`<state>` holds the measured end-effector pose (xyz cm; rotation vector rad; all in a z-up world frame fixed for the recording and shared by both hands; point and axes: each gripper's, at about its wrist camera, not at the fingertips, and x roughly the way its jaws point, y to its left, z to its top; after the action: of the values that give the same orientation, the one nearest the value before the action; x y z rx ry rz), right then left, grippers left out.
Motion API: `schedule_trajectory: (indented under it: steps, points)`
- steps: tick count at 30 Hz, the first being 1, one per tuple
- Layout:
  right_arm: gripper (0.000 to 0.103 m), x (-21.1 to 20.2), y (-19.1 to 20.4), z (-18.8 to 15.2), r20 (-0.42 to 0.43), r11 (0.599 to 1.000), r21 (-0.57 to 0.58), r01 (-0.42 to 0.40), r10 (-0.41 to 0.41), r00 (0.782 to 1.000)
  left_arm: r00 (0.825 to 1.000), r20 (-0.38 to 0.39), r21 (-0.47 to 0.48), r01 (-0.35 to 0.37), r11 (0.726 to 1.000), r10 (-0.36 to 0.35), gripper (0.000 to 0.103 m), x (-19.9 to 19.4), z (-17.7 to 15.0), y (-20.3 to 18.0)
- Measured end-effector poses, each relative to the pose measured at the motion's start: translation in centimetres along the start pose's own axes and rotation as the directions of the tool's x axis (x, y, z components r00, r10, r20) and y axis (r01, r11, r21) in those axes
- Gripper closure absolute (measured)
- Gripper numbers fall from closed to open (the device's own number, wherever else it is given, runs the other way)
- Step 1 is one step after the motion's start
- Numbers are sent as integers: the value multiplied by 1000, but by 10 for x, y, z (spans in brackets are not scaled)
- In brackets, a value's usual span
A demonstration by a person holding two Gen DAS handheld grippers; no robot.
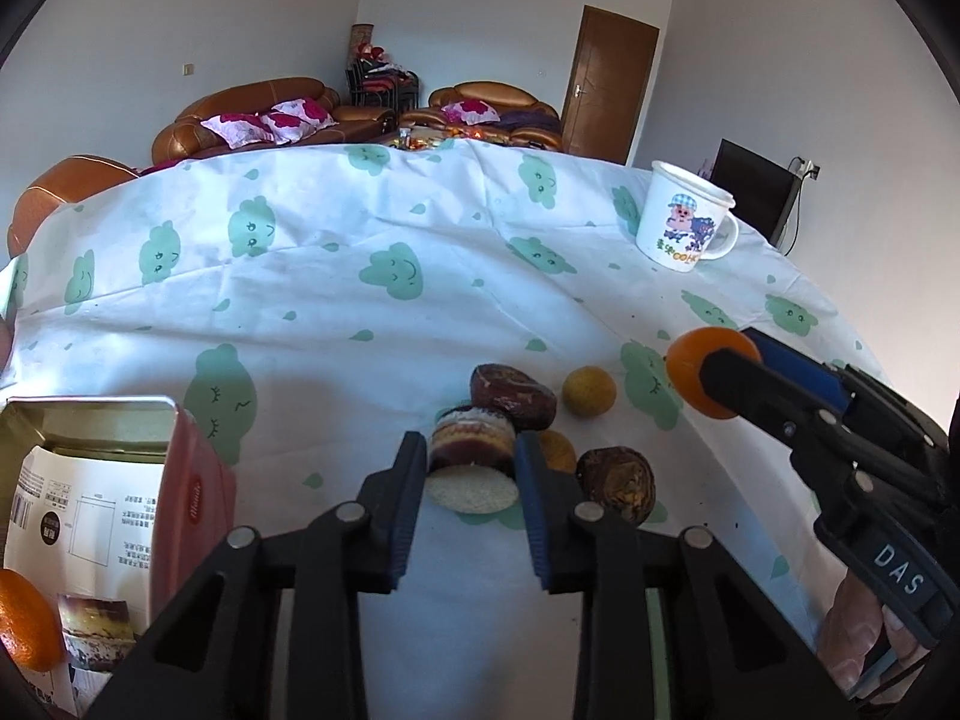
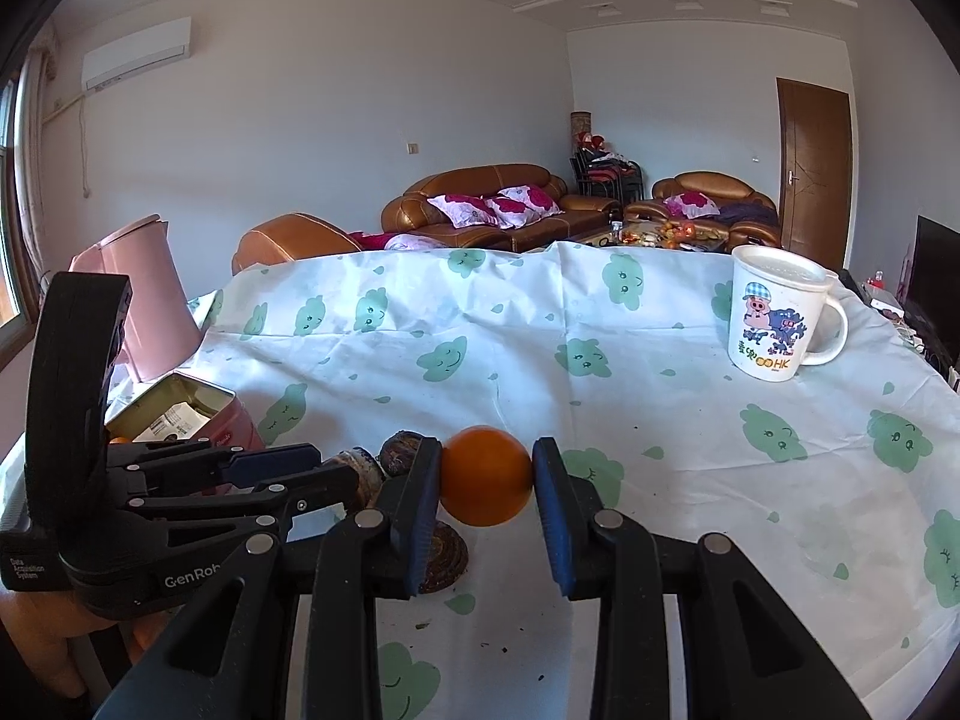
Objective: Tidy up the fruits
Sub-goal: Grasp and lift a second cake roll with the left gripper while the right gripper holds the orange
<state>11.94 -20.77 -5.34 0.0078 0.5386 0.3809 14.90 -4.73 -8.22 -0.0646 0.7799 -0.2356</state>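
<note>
Now pinching: left tool (image 1: 471, 459) on a cut passion fruit (image 1: 474, 441) above the desk (image 1: 372, 312); right tool (image 2: 487, 483) squeezing an orange (image 2: 486, 475), likely bound for the open tin (image 1: 90, 420).

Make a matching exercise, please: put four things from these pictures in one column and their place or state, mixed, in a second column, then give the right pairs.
Things:
1. orange
2. cut fruit half
3. mug
4. pink tin

Places or states:
A. stands open at the left, with a paper carton inside
B. clamped in the right gripper, above the cloth
C. stands upright, far right on the cloth
D. between the pads of the left gripper

Pairs: 1-B, 2-D, 3-C, 4-A
</note>
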Motion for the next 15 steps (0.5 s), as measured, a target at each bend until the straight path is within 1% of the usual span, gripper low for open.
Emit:
schedule_trajectory:
  steps: [1,3,5,8,9,11,15]
  points:
    - [70,0,0,0,0,1000,-1,1,-1,1000,1000,-11,-6,-2,1000,2,70,2,1,2]
    - [70,1,1,0,-2,1000,-4,2,-2,1000,999,-44,-17,-1,1000,0,64,9,1,4]
    - [70,1,1,0,-2,1000,-7,3,-3,1000,998,-62,-30,4,1000,-6,64,13,1,7]
    - [70,1,1,0,-5,1000,-7,2,-2,1000,995,-92,-42,44,998,-47,64,19,1,9]
    - [70,1,1,0,-5,1000,-5,1,-1,1000,995,-89,-40,48,998,-51,66,18,0,8]
    - [70,0,0,0,-1,1000,1,-1,1,1000,996,-73,-30,53,998,-55,66,14,-1,6]
    - [70,-3,-1,-1,18,1000,5,-8,8,1000,999,1,4,33,999,-33,66,-2,-3,-1]
